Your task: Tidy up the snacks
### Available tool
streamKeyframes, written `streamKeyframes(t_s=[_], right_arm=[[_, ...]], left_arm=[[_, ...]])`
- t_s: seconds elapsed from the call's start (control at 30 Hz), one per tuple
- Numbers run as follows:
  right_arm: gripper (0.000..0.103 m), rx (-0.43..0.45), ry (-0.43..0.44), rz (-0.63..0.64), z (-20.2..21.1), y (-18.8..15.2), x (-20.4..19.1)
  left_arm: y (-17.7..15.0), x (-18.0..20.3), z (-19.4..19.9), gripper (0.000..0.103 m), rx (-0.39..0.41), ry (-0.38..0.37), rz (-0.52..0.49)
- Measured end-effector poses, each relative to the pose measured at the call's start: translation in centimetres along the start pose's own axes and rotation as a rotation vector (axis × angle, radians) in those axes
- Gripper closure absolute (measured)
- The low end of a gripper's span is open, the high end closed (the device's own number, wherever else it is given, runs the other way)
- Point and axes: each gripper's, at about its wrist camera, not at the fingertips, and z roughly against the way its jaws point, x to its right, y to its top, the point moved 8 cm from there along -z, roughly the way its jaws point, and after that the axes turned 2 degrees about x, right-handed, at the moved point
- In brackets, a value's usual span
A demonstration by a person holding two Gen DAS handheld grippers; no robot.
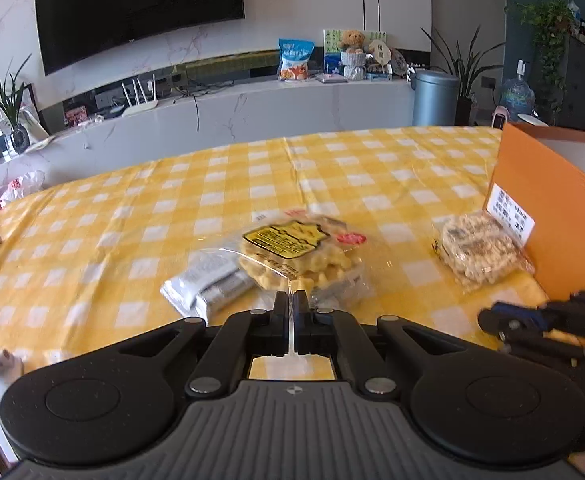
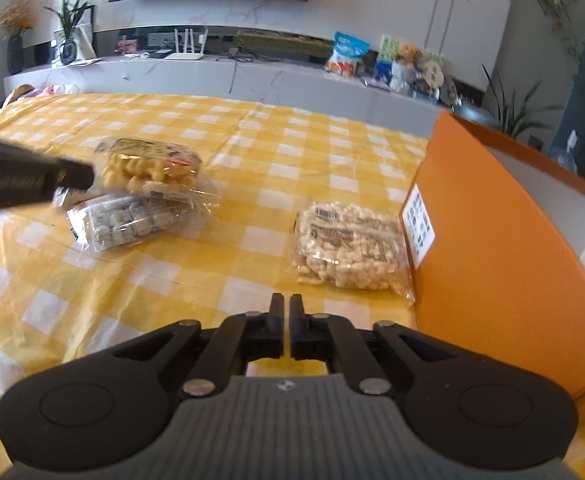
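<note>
A yellow-and-white checked tablecloth (image 2: 252, 208) covers the table. Toward its left edge, a clear packet of golden-yellow snacks (image 1: 292, 252) bears a yellow label outlined in black and a small red sticker. Under it lies a clear packet of silver-grey wrapped pieces (image 2: 132, 220). Near the right edge, a clear bag of pale cream puffed snacks (image 2: 348, 244) carries a white barcode patch. The box (image 2: 504, 248) beside it is orange outside, white inside, with a white label printed in black. Both grippers, left (image 1: 291, 300) and right (image 2: 286, 304), are black with grey ribbed bodies.
</note>
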Motion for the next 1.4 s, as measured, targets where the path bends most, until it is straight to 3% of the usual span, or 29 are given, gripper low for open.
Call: streamKeyframes(t_s=[0.07, 0.1, 0.13, 0.47, 0.63, 0.77, 0.87, 0.97, 1.03, 1.07, 1.27, 1.4], right_arm=[[0.091, -0.007, -0.004, -0.065, -0.1, 0.1, 0.5], [0.080, -0.004, -0.009, -0.090, -0.1, 0.2, 0.6], [0.078, 0.003, -0.017, -0.110, -0.2, 0.3, 0.7], [0.075, -0.025, -0.130, -0.380, -2.0, 1.8, 1.0], [0.073, -0.027, -0.162, -0.427, -2.4, 2.5, 0.6], [0.060, 0.007, -0.142, -0.434, -1.7, 3.1, 0.3], [0.060, -0.033, -0.139, -0.463, -2.9, 3.0, 0.4], [0.063, -0.047, -0.166, -0.495, -3.7, 2.9, 0.7], [0.092, -0.036, -0.178, -0.496, -3.9, 3.0, 1.0], [0.100, -0.034, -0.168, -0.498, -3.9, 2.9, 1.1], [0.103, -0.022, -0.122, -0.449, -2.9, 2.1, 1.3], [0.103, -0.018, -0.045, -0.383, -1.4, 1.5, 1.0]], left_arm=[[-0.5, 0.1, 0.0, 0.101, -0.012, -0.003, 0.015], [-0.6, 0.1, -0.1, 0.101, -0.015, -0.006, 0.027], [-0.6, 0.1, -0.1, 0.101, -0.017, -0.011, 0.039], [-0.6, 0.2, -0.5, 0.101, -0.024, -0.045, 0.080], [-0.5, 0.3, -0.6, 0.101, -0.024, -0.065, 0.091], [-0.7, 0.5, -0.6, 0.101, -0.023, -0.074, 0.095], [-0.6, 0.5, -0.6, 0.101, -0.025, -0.078, 0.102], [-0.6, 0.4, -0.6, 0.101, -0.028, -0.077, 0.101], [-0.6, 0.3, -0.5, 0.101, -0.028, -0.076, 0.099], [-0.6, 0.3, -0.5, 0.101, -0.028, -0.075, 0.100], [-0.6, 0.6, -0.2, 0.101, -0.028, -0.080, 0.096], [-0.7, 0.7, 0.7, 0.101, -0.027, -0.070, 0.095]])
